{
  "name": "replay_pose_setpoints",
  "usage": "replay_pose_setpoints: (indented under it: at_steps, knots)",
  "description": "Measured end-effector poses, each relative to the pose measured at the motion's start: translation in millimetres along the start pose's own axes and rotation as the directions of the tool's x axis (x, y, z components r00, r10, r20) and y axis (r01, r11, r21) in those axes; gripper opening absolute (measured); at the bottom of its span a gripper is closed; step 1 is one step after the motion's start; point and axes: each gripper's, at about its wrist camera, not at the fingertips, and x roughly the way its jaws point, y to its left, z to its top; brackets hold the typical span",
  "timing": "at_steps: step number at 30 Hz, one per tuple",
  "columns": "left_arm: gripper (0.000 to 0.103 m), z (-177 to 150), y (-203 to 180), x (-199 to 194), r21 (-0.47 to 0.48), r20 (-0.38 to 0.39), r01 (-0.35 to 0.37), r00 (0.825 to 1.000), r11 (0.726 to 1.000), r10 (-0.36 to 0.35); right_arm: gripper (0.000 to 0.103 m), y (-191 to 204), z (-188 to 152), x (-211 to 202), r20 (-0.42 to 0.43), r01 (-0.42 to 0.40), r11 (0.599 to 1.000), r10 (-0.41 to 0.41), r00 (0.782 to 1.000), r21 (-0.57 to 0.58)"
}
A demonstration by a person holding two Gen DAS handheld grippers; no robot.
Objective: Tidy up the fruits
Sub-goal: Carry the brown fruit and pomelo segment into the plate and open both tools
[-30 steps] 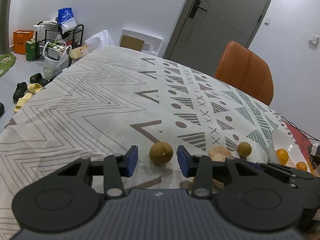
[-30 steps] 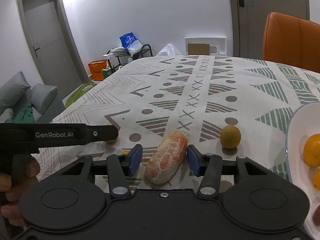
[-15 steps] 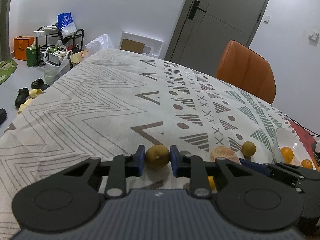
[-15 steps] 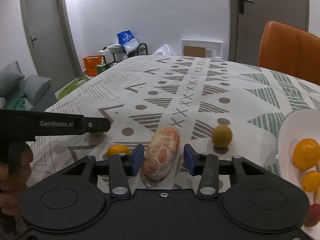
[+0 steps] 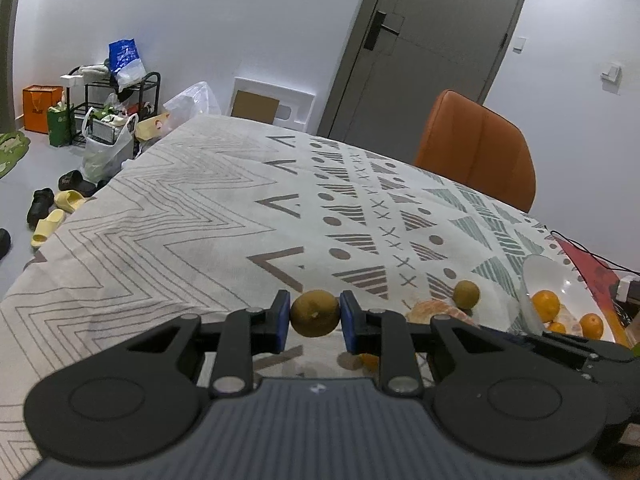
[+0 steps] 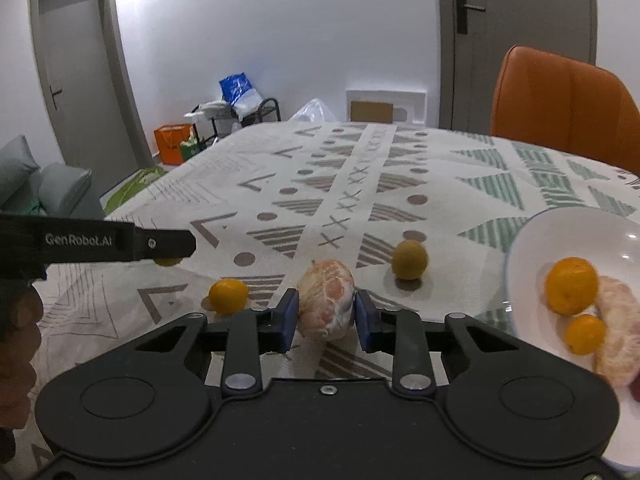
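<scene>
A brown round fruit (image 5: 315,313) is squeezed between the blue pads of the left gripper (image 5: 314,321), and a peeled fruit (image 6: 327,298) is pinched in the right gripper (image 6: 326,321). Both should be lifted slowly and squeezed gently, then carried to the white bowl (image 6: 532,240) just to the right.
</scene>
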Motion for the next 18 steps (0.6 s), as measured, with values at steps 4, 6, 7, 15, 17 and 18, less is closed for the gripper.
replay_pose_setpoints:
  at_steps: [4, 6, 7, 15, 17, 18]
  knots:
    - [0.025, -0.5, -10.2, -4.1, 0.016, 0.005, 0.013, 1.0, 1.0, -0.013, 0.027, -6.7, -0.9, -13.8, 0.026, 0.009, 1.0, -0.009, 1.0, 0.013]
    - [0.025, -0.8, -15.9, -6.2, 0.024, 0.009, 0.022, 1.0, 0.999, -0.022, 0.027, -9.6, -3.0, -20.6, 0.037, 0.011, 1.0, -0.011, 0.999, 0.019]
    - [0.025, -1.0, -18.9, -7.7, 0.028, 0.012, 0.026, 1.0, 0.999, -0.026, 0.027, -11.3, -3.8, -23.6, 0.042, 0.011, 1.0, -0.012, 0.999, 0.024]
    - [0.025, -3.9, -40.0, -14.8, 0.06, 0.022, 0.042, 0.999, 0.997, -0.044, 0.023, -21.2, -7.8, -46.3, 0.083, 0.015, 0.999, -0.019, 0.996, 0.046]
    - [0.025, -4.7, -44.0, -16.4, 0.066, 0.025, 0.045, 0.999, 0.997, -0.047, 0.013, -25.2, -8.1, -51.7, 0.09, 0.009, 0.998, -0.014, 0.996, 0.06]
    - [0.025, -5.1, -46.1, -17.5, 0.07, 0.026, 0.046, 0.998, 0.997, -0.048, 0.013, -26.4, -8.6, -54.0, 0.094, 0.006, 0.998, -0.012, 0.995, 0.066]
